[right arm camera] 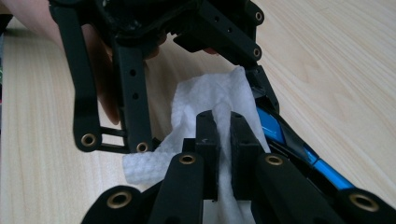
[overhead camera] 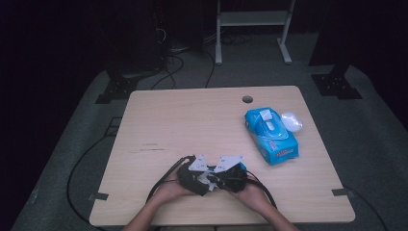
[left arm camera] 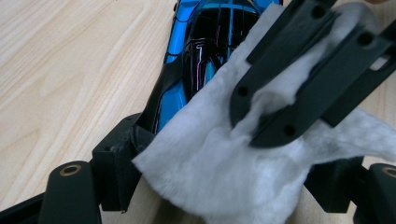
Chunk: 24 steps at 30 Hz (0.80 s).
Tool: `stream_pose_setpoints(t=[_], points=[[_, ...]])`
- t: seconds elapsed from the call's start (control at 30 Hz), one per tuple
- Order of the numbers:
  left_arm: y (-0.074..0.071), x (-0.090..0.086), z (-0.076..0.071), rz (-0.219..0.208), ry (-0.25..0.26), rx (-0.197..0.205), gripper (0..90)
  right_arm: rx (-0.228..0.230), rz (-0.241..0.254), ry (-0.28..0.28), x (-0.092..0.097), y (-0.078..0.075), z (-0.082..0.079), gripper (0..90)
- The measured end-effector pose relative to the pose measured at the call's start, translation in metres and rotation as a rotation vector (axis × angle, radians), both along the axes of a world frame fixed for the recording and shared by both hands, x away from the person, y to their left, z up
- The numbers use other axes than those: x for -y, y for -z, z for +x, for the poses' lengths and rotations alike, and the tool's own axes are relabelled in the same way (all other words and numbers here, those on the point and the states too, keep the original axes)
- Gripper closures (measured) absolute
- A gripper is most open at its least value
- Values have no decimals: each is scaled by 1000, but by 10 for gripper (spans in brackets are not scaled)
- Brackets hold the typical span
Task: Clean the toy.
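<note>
At the near edge of a wooden table (overhead camera: 183,115), a person's two hands bring a pair of black grippers together over a small blue-and-black object. The left gripper (overhead camera: 192,177) holds that glossy blue object (left arm camera: 196,51) between its jaws, which stand partly apart around it; the object runs out along the jaws and away over the table (what exactly it is cannot be told from these pictures). The right gripper (right arm camera: 223,140) has its jaws pinched narrow on a white wet wipe (right arm camera: 205,100), a fold of which stands up between the two pads. The wipe lies draped across the near end of the blue object, touching it, and spreads loosely over the left gripper's jaws. In the left gripper view the wipe (left arm camera: 224,163) covers the lower middle of the picture, with the right gripper's (left arm camera: 299,88) closed tips pressing into it from the upper right. Well away from the blue object, toward the far right of the table, lies a blue pack of wipes (overhead camera: 270,134), its white lid (overhead camera: 291,121) flipped open beside it. A round cable hole (overhead camera: 247,99) sits beyond the pack, near the table's far edge.
</note>
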<state>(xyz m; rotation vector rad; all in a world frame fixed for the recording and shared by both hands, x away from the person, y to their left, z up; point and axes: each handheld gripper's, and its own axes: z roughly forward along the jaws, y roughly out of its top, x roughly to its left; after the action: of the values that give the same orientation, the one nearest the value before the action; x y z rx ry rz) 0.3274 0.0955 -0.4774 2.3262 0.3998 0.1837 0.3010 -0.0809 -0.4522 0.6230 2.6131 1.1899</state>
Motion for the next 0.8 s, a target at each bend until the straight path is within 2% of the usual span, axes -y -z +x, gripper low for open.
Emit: stream_pose_setpoints(t=[0.03, 0.07, 0.23, 0.4, 0.47, 0.53, 0.63, 0.8], points=[[0, 0, 0, -3, 0, -2, 239, -19, 8, 7, 2, -1, 3, 842], [0, 0, 0, -4, 0, -1, 239, -19, 8, 7, 2, -1, 3, 842], [0, 0, 0, 2, 5, 2, 239, 0, -6, 41, 17, -4, 6, 844], [0, 0, 0, 8, 5, 4, 239, 19, -22, 54, 18, -5, 3, 842], [0, 0, 0, 3, 5, 3, 239, 14, -19, 46, 16, -5, 3, 820], [0, 1, 0, -1, 3, 3, 239, 0, -23, 28, 11, -4, 3, 745], [0, 1, 0, -3, 2, 0, 239, -1, -35, 10, 2, -6, 2, 699], [0, 1, 0, 1, 5, 7, 239, 10, 5, 10, -5, -5, 4, 661]])
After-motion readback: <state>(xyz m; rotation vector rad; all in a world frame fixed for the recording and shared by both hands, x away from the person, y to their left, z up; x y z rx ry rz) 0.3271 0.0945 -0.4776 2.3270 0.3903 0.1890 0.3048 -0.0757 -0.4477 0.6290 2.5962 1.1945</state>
